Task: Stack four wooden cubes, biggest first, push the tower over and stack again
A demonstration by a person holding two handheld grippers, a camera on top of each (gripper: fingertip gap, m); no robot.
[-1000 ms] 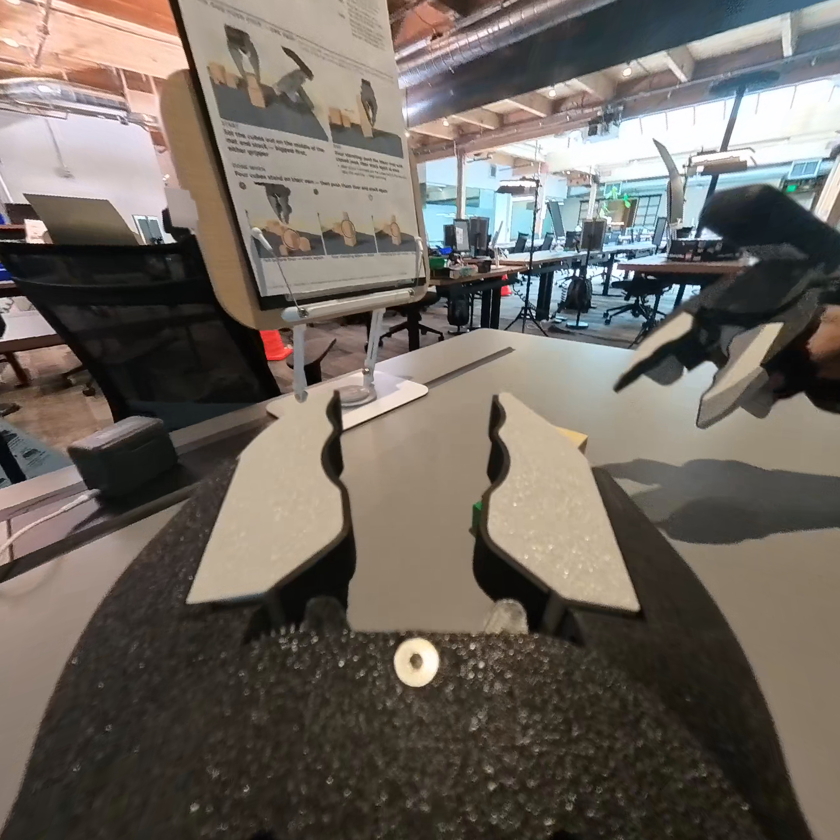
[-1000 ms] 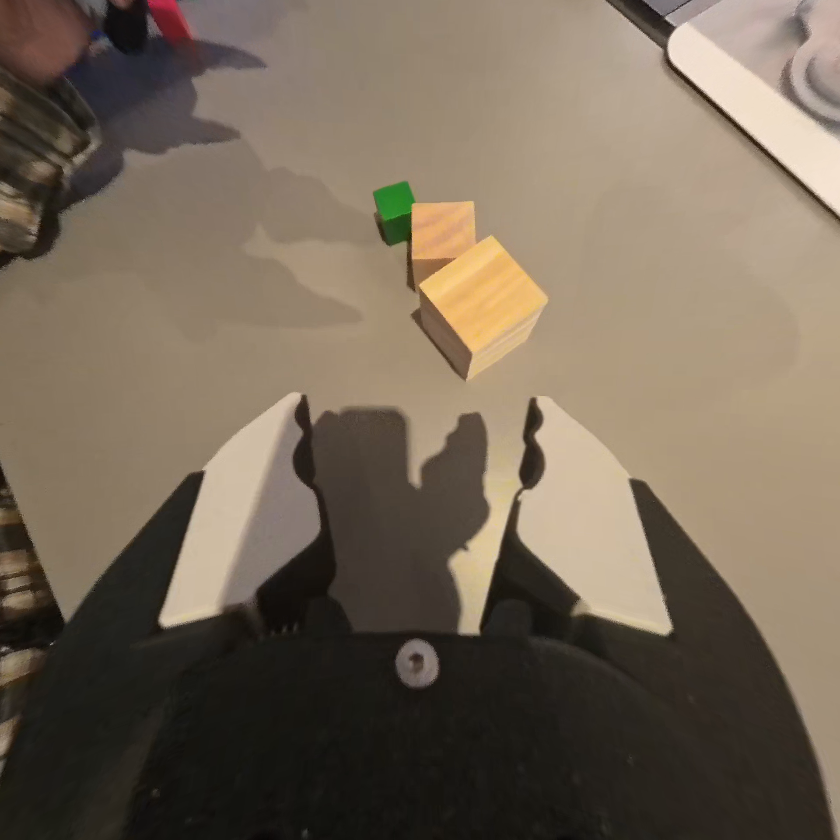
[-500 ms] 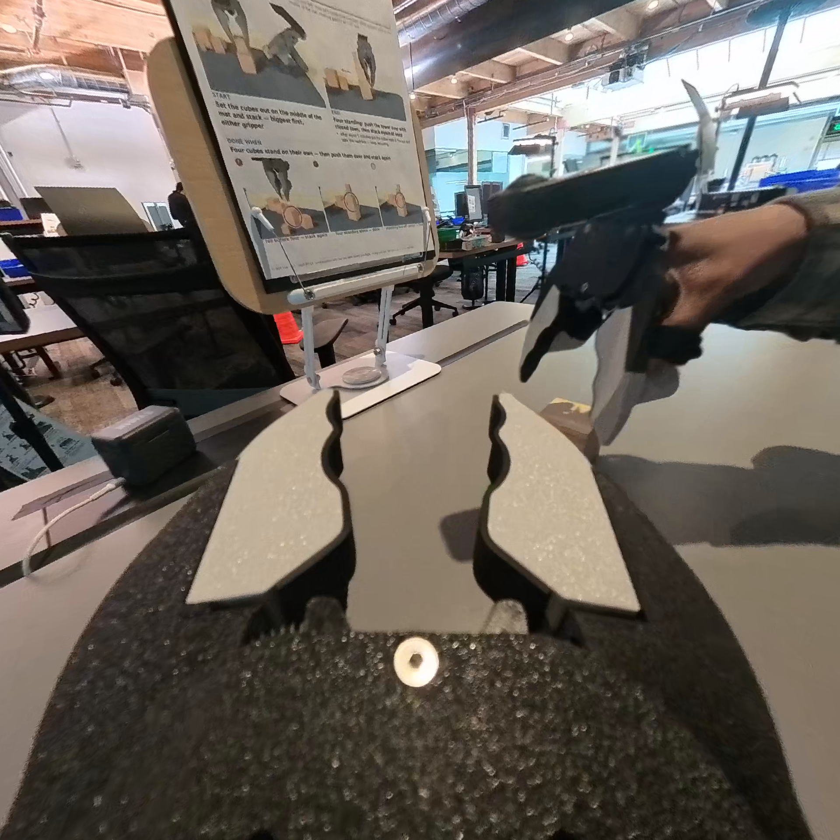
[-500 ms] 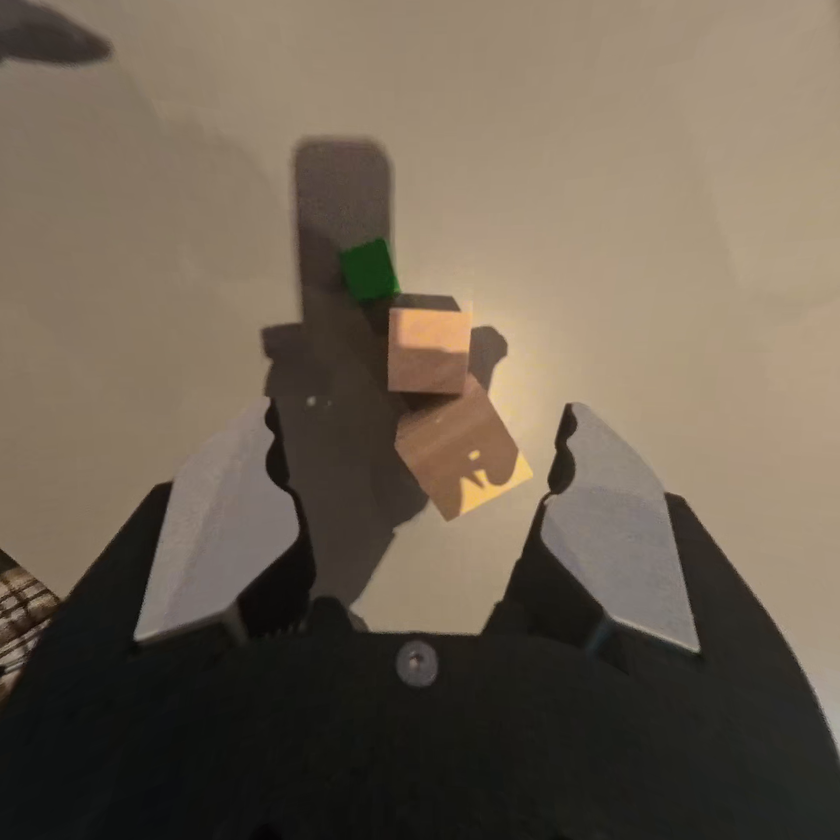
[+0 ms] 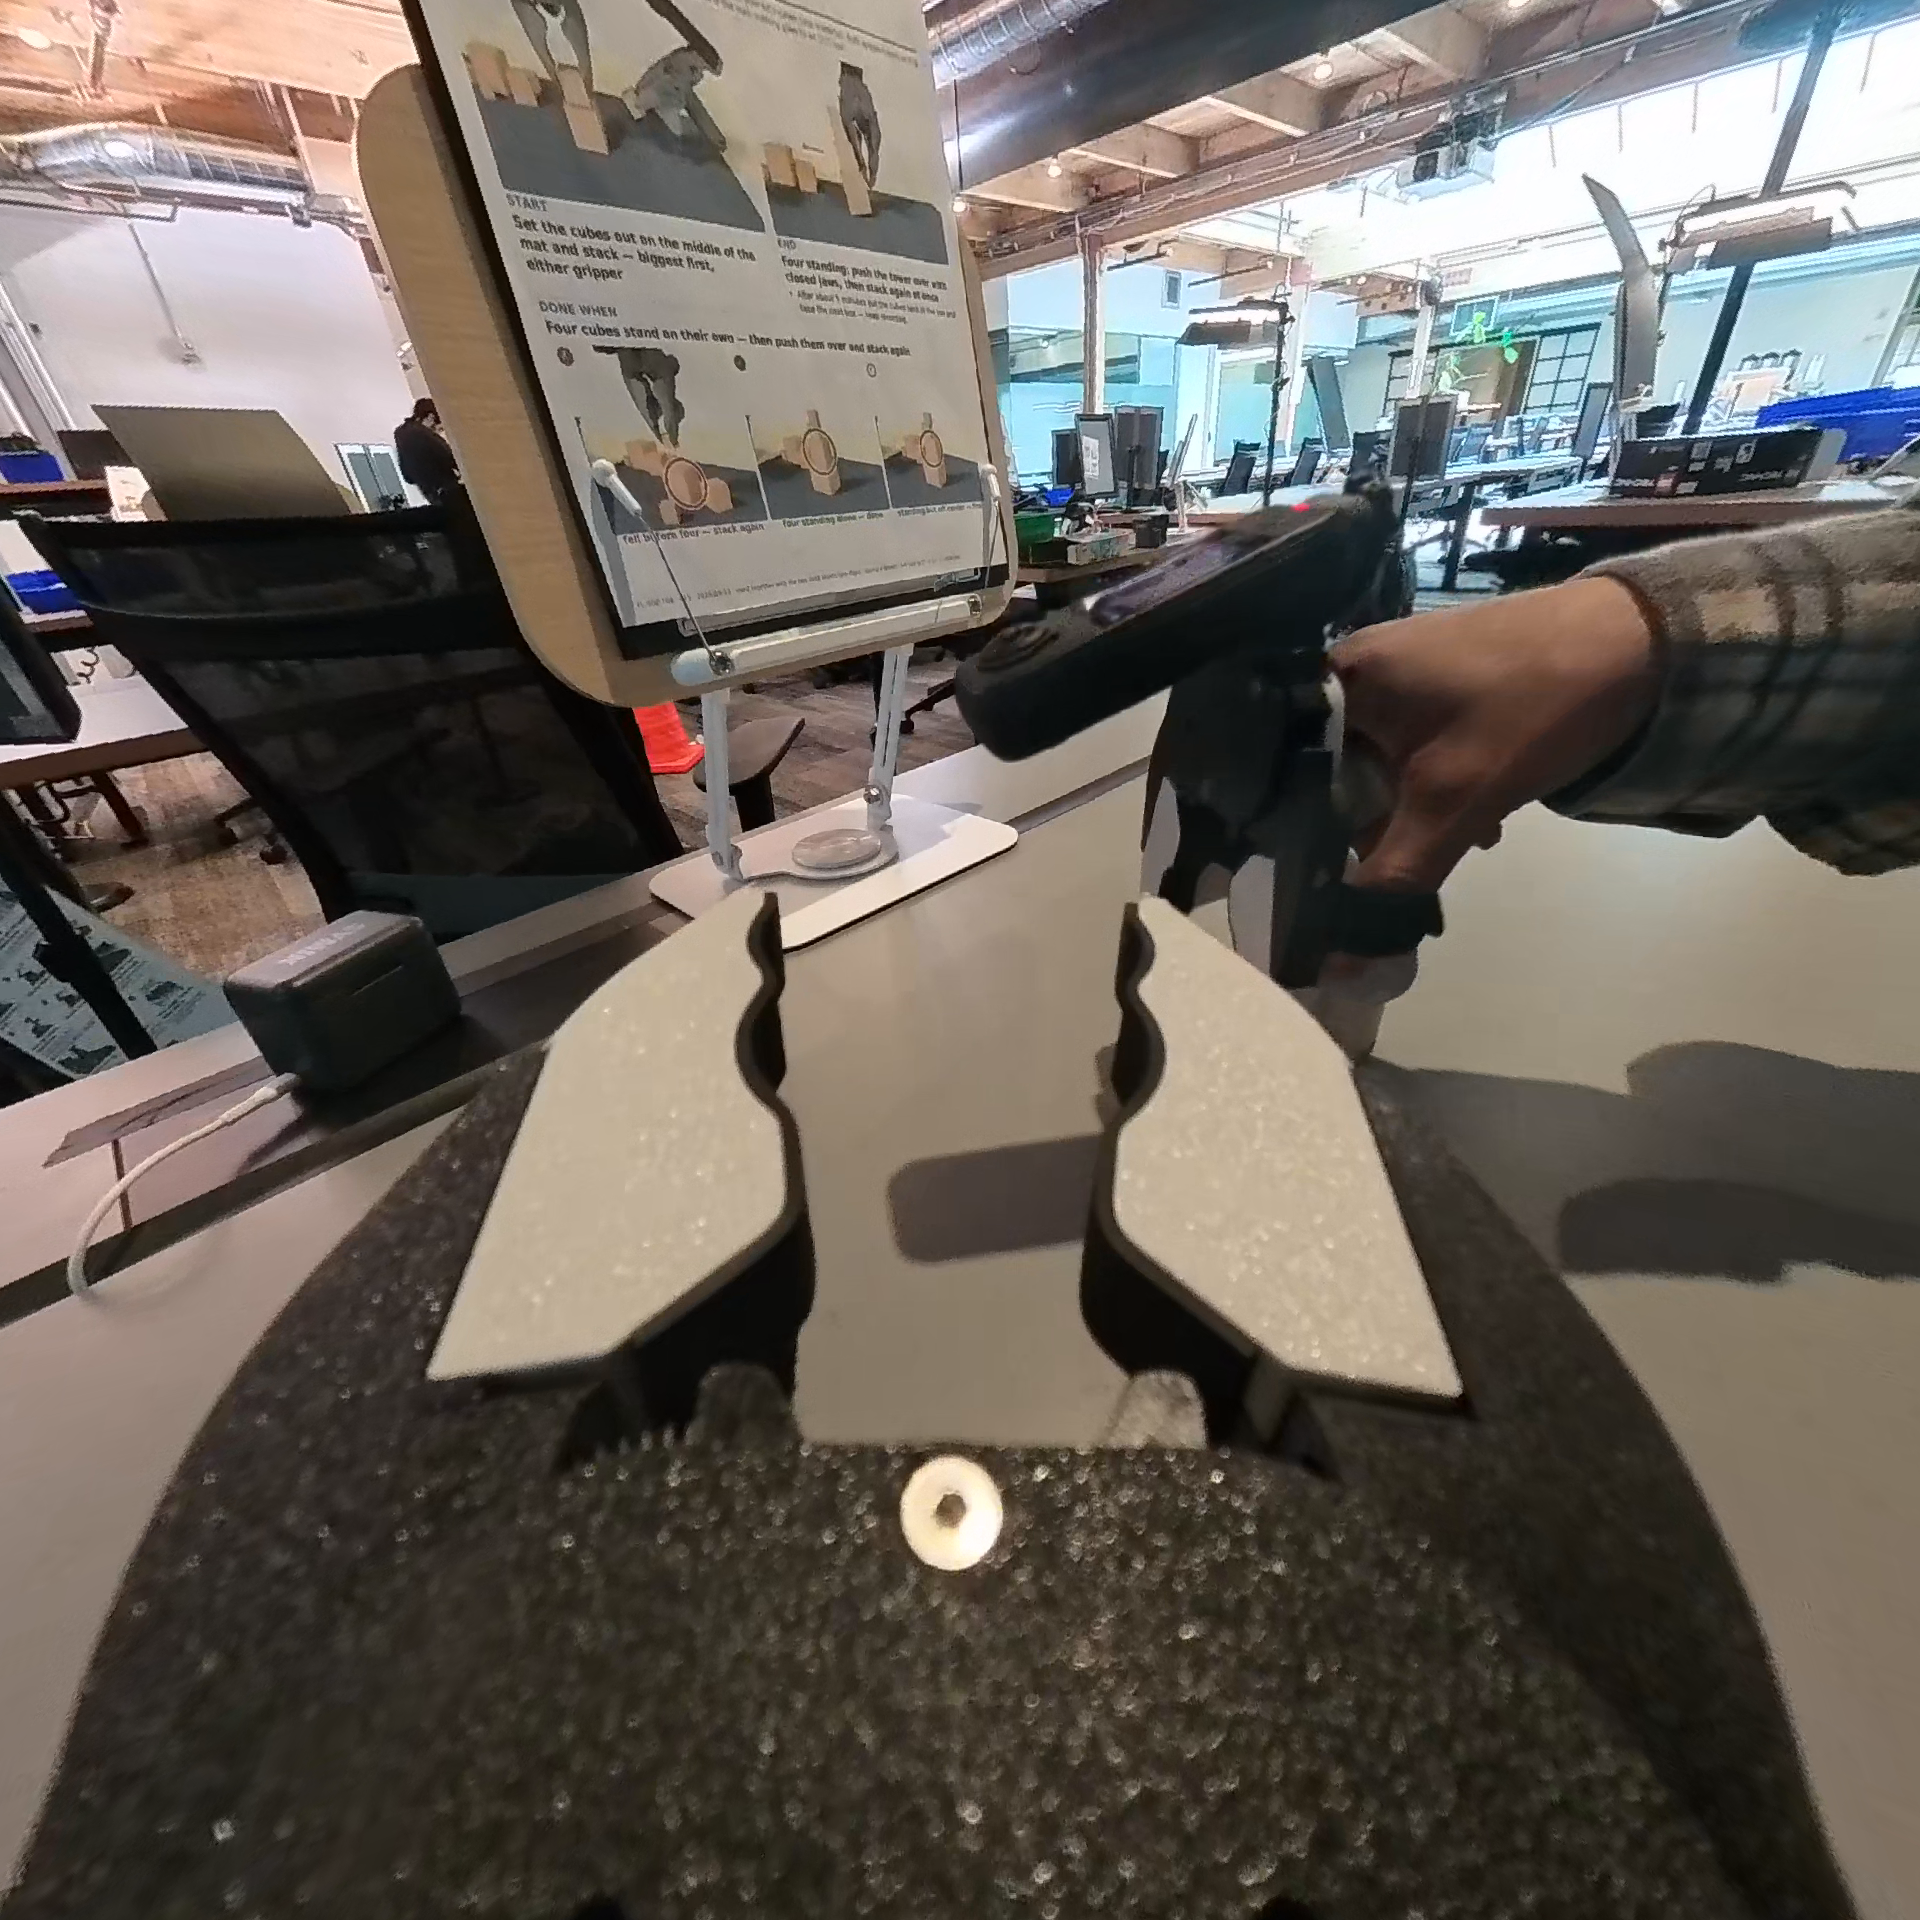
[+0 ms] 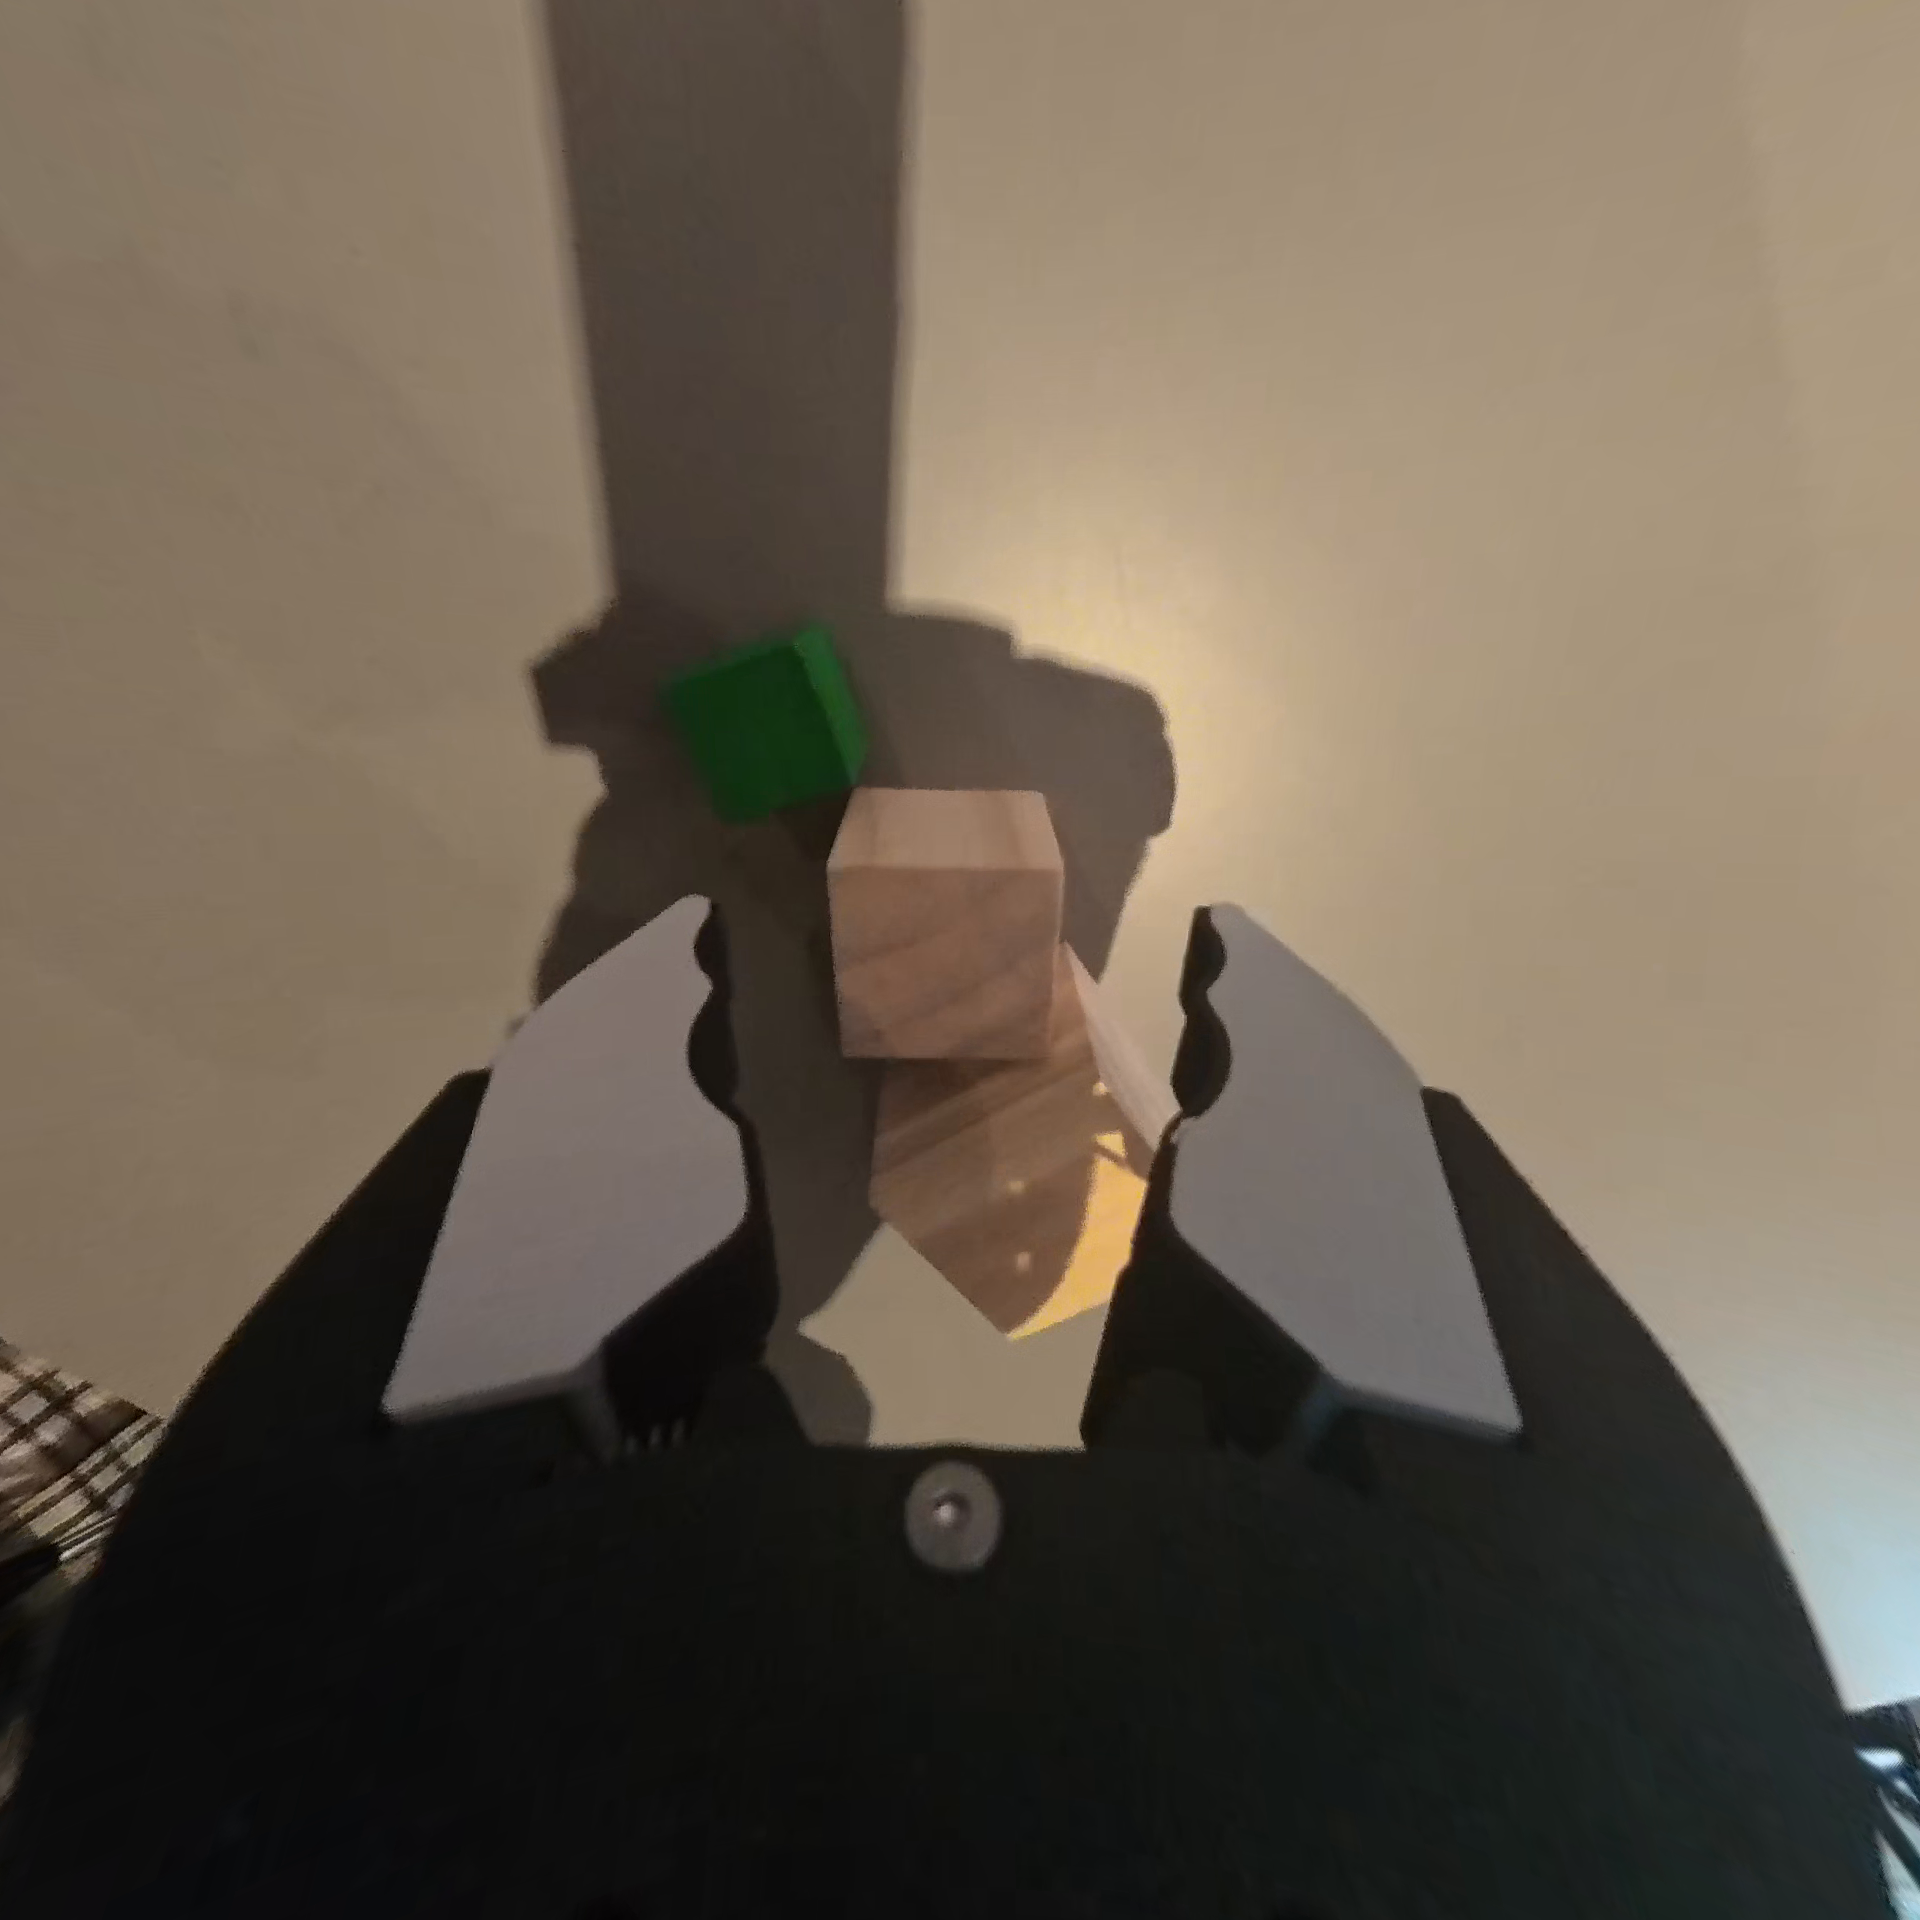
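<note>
Large wooden cube (image 6: 997, 1195): on the grey table (image 6: 1507, 520), turned cornerwise, lying between the fingers of the right gripper (image 6: 951, 925); contact with either finger cannot be confirmed.
Medium wooden cube (image 6: 945, 935): just beyond the large one, touching or overlapping it in the right wrist view; sits level with the fingertips.
Green cube (image 6: 764, 722): smallest seen, just beyond the medium cube at its left corner, in shadow.
Fourth cube: not identified in either view.
Right gripper: jaws spread wide, pointing down at the table, gripping nothing; a hand (image 5: 1455, 727) with a plaid sleeve (image 5: 1787, 686) holds it.
Left gripper (image 5: 945, 925): jaws apart, nothing between them, low over the table.
Surroundings: instruction sheet on a stand (image 5: 727, 312) at the far table edge; small dark box (image 5: 343, 997) with white cable to the left.
</note>
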